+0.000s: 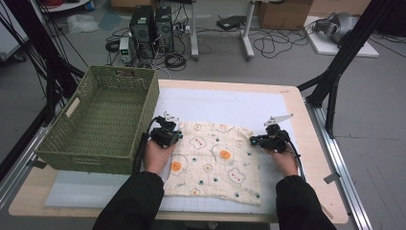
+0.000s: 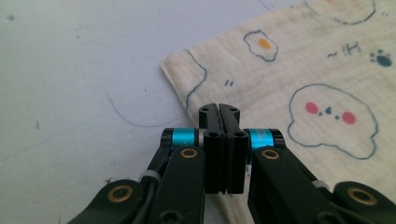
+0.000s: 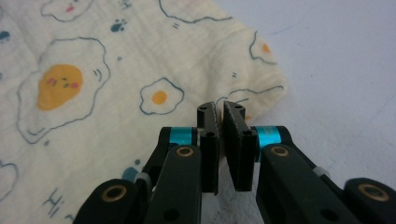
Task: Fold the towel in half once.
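Observation:
A cream cloth printed with fried eggs and bear faces lies flat on the white mat. My left gripper sits at the cloth's far left corner. In the left gripper view its jaws are pressed together on the cloth's left edge, so my left gripper is pinching it. My right gripper sits at the far right corner. In the right gripper view my right gripper is shut on the cloth just inside that corner, with a thin sliver of fabric between the pads.
A green woven basket, with nothing in it, stands on the table's left side, close to my left hand. The table's right edge lies a short way beyond my right gripper. Computers and cables sit on the floor behind the table.

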`<state>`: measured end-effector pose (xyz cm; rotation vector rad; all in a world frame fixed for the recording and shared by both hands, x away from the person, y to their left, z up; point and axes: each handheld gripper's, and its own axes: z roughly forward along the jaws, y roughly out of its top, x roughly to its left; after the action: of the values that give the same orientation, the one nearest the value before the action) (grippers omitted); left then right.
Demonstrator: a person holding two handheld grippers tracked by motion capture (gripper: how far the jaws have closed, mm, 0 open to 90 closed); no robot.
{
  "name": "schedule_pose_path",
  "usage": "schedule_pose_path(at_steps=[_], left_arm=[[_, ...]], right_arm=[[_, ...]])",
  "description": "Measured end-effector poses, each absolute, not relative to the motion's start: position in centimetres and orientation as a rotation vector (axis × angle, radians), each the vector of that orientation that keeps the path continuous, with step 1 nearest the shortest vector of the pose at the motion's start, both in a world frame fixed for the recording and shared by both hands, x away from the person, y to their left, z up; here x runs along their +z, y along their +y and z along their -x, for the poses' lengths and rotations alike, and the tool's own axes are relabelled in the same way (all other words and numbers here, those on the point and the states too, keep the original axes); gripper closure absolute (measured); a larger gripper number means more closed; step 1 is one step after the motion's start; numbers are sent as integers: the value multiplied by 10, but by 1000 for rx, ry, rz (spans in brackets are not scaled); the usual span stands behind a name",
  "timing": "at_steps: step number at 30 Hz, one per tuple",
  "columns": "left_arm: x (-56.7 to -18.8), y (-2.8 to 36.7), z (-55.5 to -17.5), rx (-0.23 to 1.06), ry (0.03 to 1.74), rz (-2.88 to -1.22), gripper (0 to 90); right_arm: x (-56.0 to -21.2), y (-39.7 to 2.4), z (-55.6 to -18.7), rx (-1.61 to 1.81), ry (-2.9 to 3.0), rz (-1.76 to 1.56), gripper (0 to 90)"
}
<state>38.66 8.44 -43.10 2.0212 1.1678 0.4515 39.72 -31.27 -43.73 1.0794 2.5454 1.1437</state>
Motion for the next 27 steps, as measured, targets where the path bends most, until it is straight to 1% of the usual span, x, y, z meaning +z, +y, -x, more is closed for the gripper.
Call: schedule_pose_path(at_steps=[5,7,14,22,27], left_arm=[[-417,83,-375,481,1113,-1980,883],[-414,82,-370,521,1097,-1975,883],[-419,94,-348,482,1101,-1907,883],[-420,105,-322,437,1069,-1883,883],[-424,111,-305,417,1040,-1905,883]], right_arm=[[-424,-321,-388,1204,2530,-1065,848],[-419,-323,-383,1233,2531,-1053,847],[-415,-329,-361,1312,2554,-1019,845],[-416,-330,-339,1361,2569,-964,845],[-419,-328,-324,1380,2591,-935,845]])
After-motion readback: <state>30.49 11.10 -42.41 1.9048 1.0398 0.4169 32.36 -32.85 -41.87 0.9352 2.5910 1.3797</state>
